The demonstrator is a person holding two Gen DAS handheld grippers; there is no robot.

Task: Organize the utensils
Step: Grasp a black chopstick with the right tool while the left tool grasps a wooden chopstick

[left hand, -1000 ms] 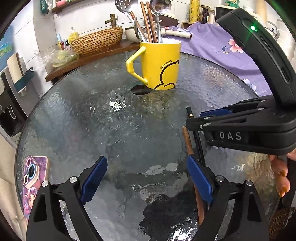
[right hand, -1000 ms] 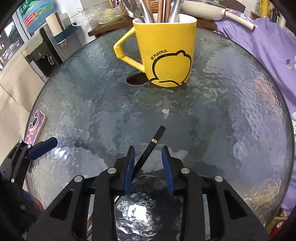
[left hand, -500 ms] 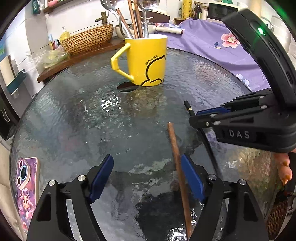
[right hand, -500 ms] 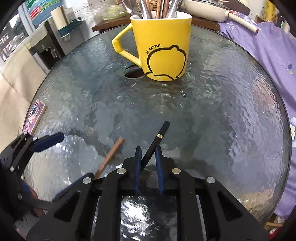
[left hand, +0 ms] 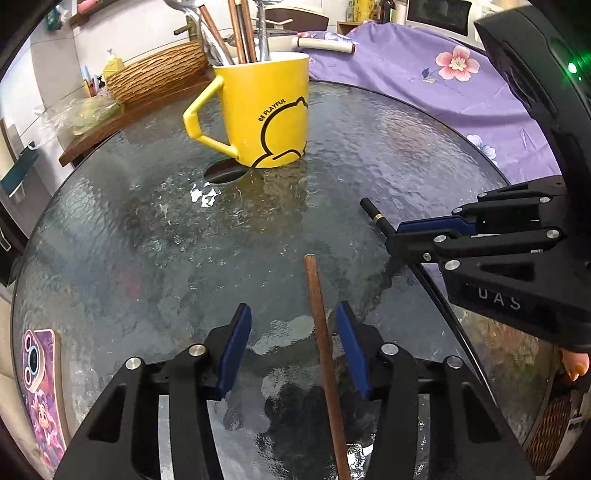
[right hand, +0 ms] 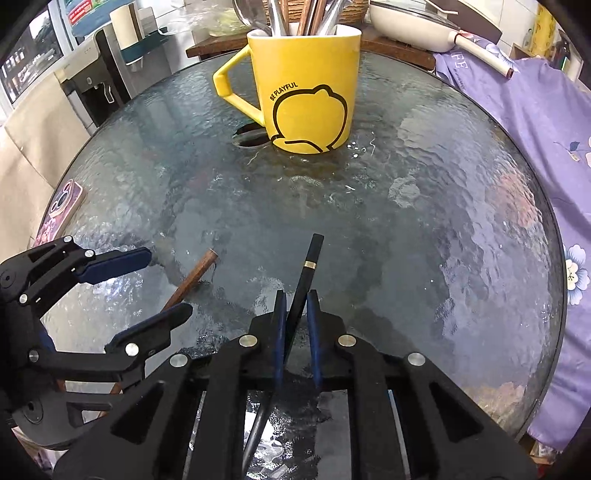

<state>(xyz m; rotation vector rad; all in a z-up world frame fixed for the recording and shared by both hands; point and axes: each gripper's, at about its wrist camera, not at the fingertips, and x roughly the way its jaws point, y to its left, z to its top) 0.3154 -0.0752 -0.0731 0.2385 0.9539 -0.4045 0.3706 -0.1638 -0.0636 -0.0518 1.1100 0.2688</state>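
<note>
A round table (left hand: pixel 110 229) of rippled dark glass carries everything. Beyond its far right edge lies a purple flowered cloth (left hand: pixel 424 85); beyond its far left edge stands a wooden shelf with a woven basket (left hand: pixel 155 75).

Near the middle of the far half of the glass, a yellow mug (left hand: pixel 269 110) stands upright, its handle turned to the left. Spoons and wooden chopsticks (left hand: pixel 240 29) rise from its mouth.

A phone (left hand: pixel 38 387) in a purple cartoon case lies flat at the near left edge.

The right gripper (right hand: pixel 295 321) has its blue pads pressed close on a black chopstick (right hand: pixel 308 271) with a thin gold band. The stick slants between them, its blunt end pointing toward the mug and its thin end running back under the gripper body.

The left gripper (left hand: pixel 293 345) has its blue pads spread wide, one on each side of a brown wooden chopstick (left hand: pixel 319 328), neither pad touching it. That stick lies flat on the glass in the near half, closer to the right-hand pad, its blunt end toward the mug. The two chopsticks lie near each other but apart.
</note>
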